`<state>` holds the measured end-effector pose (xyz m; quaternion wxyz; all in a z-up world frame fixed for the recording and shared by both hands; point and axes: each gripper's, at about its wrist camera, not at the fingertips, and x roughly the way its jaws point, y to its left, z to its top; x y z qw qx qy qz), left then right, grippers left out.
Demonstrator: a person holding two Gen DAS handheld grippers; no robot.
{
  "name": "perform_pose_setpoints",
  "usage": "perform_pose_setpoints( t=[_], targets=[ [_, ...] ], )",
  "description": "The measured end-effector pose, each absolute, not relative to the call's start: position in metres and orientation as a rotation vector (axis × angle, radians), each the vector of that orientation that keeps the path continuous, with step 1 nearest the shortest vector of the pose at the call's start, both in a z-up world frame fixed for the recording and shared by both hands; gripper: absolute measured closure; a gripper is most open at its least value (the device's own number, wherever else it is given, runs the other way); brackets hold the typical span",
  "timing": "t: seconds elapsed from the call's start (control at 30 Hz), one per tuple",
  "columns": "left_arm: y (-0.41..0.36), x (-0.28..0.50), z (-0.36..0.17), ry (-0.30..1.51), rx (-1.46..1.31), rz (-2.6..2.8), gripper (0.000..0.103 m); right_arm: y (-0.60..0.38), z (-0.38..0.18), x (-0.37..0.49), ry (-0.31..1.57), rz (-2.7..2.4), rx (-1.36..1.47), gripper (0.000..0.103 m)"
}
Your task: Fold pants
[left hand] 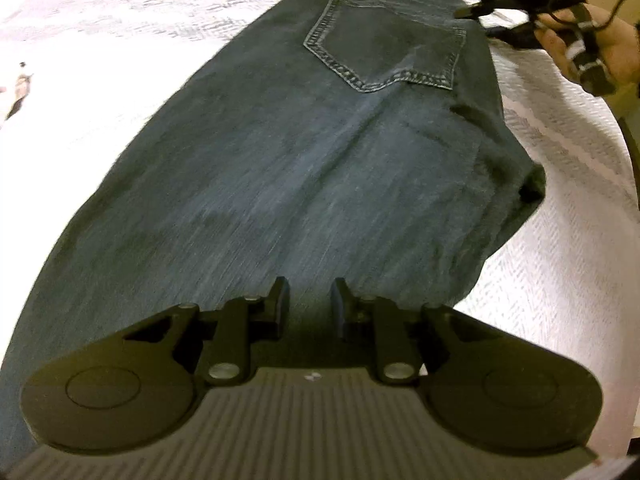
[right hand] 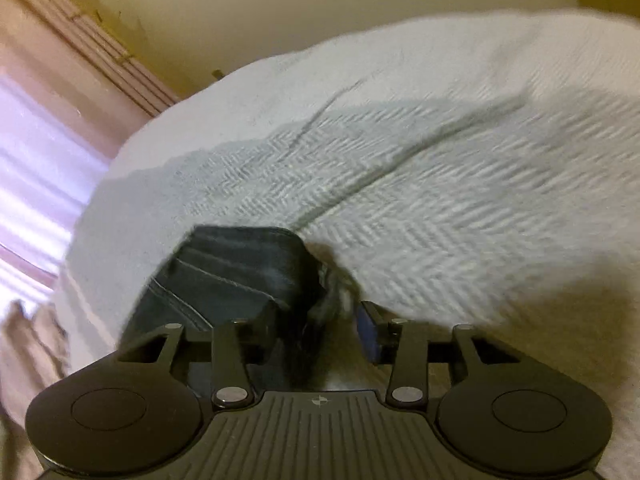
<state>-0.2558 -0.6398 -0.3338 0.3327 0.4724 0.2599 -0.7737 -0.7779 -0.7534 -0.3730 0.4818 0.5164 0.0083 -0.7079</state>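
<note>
So far: your dark blue denim pants [left hand: 304, 168] lay flat on the white herringbone-weave bed cover [left hand: 560, 240], back pocket up, apparently already halved leg over leg.
Left gripper [left hand: 310, 306]: fingers narrowly parted, empty, over the denim.
Right gripper [right hand: 320, 324]: fingers parted around the waistband corner, not closed.
Left to do: crosswise folds, I judged.

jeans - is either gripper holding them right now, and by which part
Neither holds the jeans. The left gripper hovers open over the leg fabric. The right gripper is open at the waistband corner, its jaws either side of the edge, not closed.
</note>
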Motion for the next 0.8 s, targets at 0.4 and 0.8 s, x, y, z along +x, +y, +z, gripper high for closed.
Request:
perform_pose_setpoints(
  t=[0.4,0.8],
  targets=[
    [-0.563,-0.087,-0.328,0.768,1.14,-1.644,0.077,-0.689,-0.325,-0.582,0.254,-1.351,0.995,0.058],
    [-0.456,0.069,-0.322,0.831,1.02,-1.423,0.073,-0.599,-0.339,-0.485,0.734,-1.442,0.995,0.058]
  ],
)
